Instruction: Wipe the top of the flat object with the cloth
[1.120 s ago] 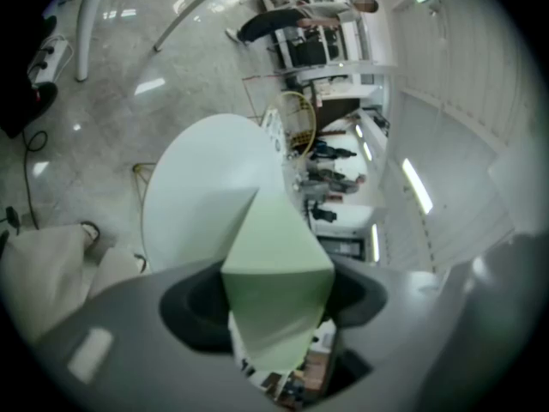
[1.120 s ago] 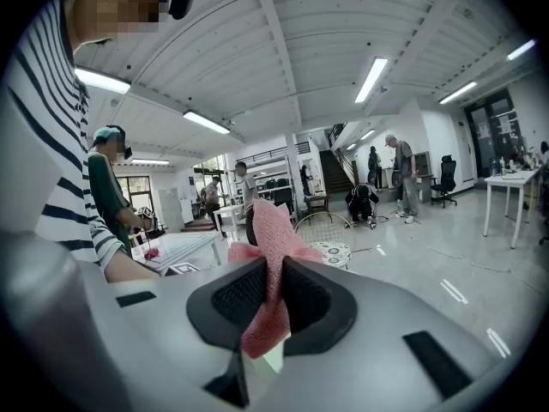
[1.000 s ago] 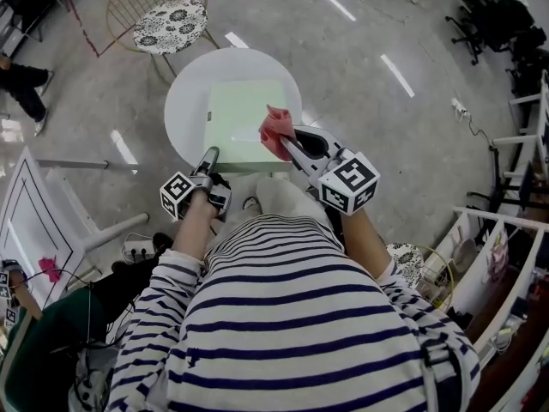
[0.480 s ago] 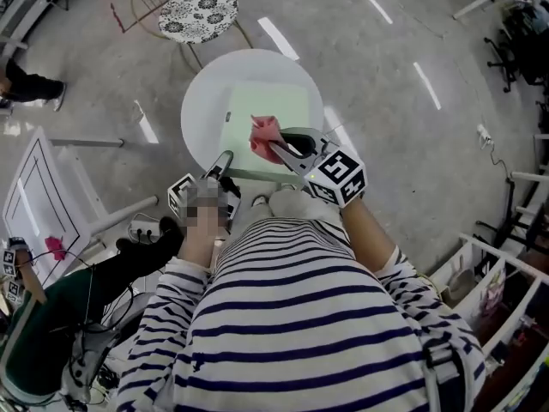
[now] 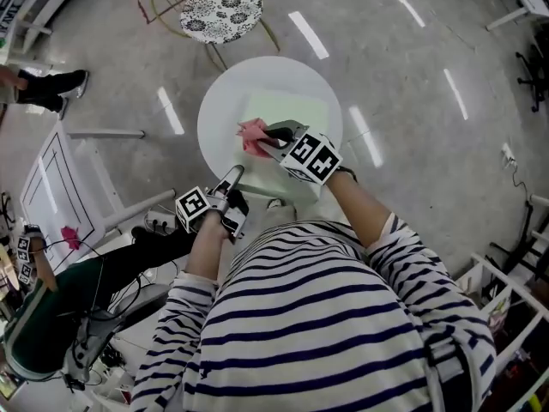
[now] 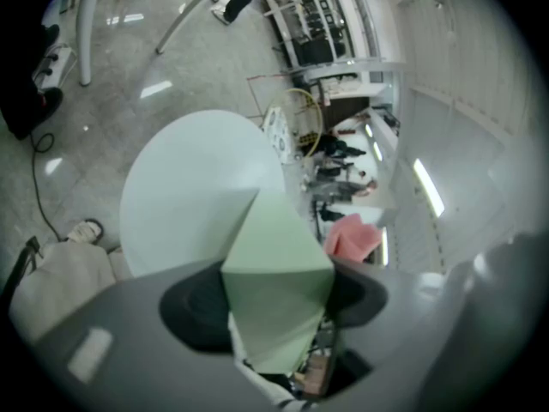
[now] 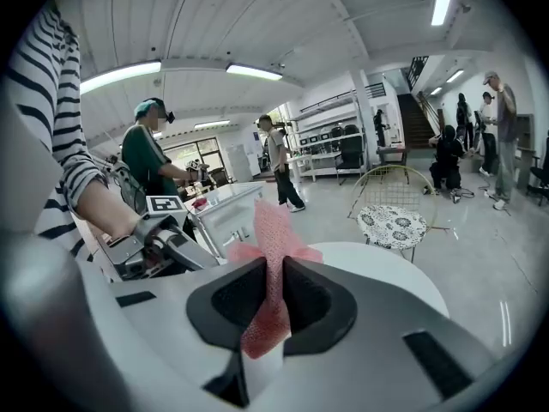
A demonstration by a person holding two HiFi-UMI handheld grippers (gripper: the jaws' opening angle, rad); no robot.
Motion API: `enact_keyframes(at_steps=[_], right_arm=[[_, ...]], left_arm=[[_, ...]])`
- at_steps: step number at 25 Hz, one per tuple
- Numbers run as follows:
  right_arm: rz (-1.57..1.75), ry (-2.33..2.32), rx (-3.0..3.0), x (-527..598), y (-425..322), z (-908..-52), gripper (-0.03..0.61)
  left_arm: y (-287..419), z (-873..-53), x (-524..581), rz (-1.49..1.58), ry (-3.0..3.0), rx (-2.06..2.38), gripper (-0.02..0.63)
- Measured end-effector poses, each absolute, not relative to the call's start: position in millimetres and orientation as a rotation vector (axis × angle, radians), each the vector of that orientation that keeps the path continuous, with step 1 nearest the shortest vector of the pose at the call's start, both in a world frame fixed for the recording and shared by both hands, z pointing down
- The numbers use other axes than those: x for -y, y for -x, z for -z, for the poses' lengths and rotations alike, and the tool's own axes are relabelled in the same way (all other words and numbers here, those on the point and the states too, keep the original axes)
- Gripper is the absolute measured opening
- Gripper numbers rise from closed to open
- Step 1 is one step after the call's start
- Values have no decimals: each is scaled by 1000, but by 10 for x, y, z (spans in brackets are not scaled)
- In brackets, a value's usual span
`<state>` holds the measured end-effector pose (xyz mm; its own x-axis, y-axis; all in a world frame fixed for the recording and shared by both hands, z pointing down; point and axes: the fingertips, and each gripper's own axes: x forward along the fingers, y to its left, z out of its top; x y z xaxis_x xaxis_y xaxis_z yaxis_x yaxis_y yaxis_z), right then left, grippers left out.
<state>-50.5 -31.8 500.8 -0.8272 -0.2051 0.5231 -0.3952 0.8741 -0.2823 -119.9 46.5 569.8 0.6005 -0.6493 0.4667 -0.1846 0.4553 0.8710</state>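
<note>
A pale green flat board (image 5: 292,110) lies on a round white table (image 5: 219,114). My right gripper (image 5: 273,134) is shut on a pink mesh cloth (image 5: 252,136), which hangs over the board's left part; in the right gripper view the cloth (image 7: 273,230) is pinched between the pads of the right gripper (image 7: 274,294). My left gripper (image 5: 233,175) is at the table's near-left edge. In the left gripper view the left gripper (image 6: 279,290) is closed on the board's corner (image 6: 274,247), with the cloth (image 6: 352,239) beyond it.
A wire chair with a patterned seat (image 5: 221,11) stands beyond the table. White frames (image 5: 51,187) lean at the left, and a person in green (image 5: 34,316) sits at the lower left. Several people (image 7: 274,166) stand farther off in the room.
My right gripper has carried the pink cloth leftward from the board's right edge to over its left part. The left gripper stays at the board's near corner. The head view has shifted.
</note>
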Motion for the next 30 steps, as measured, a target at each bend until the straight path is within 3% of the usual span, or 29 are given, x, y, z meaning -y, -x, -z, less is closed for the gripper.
enact_keyframes(at_steps=[11,30], right_arm=[[-395,-171,2496,89,792,-5355,49],[-454,-389,2356,1132,617,-6077,49]], left_arm=[[1081,-5690,-609,363,-1086,910,285],[1167,-5698,-478,330,-1106,878,285]])
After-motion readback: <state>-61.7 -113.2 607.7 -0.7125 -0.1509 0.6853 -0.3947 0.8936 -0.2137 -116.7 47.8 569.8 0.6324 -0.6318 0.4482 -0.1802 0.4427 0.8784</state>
